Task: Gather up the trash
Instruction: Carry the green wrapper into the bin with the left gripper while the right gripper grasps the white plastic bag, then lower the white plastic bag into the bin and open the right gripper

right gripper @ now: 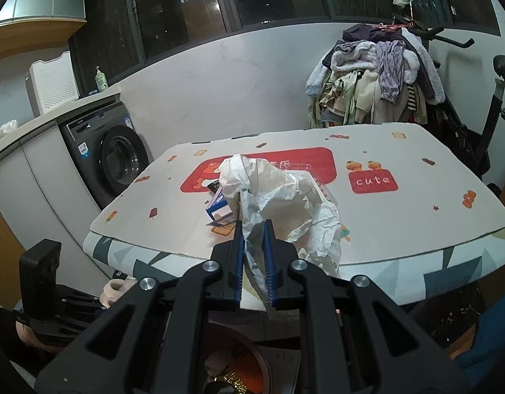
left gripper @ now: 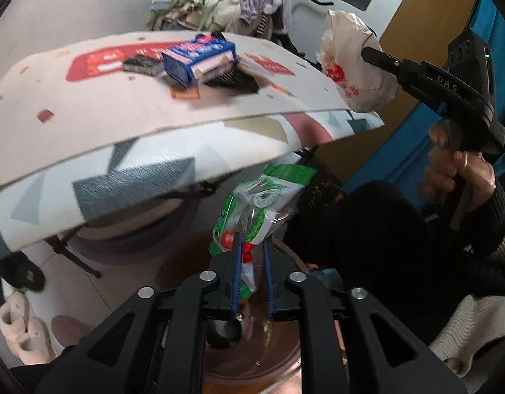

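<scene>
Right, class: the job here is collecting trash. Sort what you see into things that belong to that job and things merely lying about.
Part of the job:
- green wrapper between the left gripper's pads
- crumpled white bag pinched in the right gripper
- brown bin below
- blue box on the table

Lying about:
- clothes pile
- washing machine
- soap bottle

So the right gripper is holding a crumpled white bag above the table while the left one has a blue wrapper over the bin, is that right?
Not quite: the left wrist view shows the wrapper between the left gripper's jaws is green, not blue. The right gripper does hold the white bag.
</scene>
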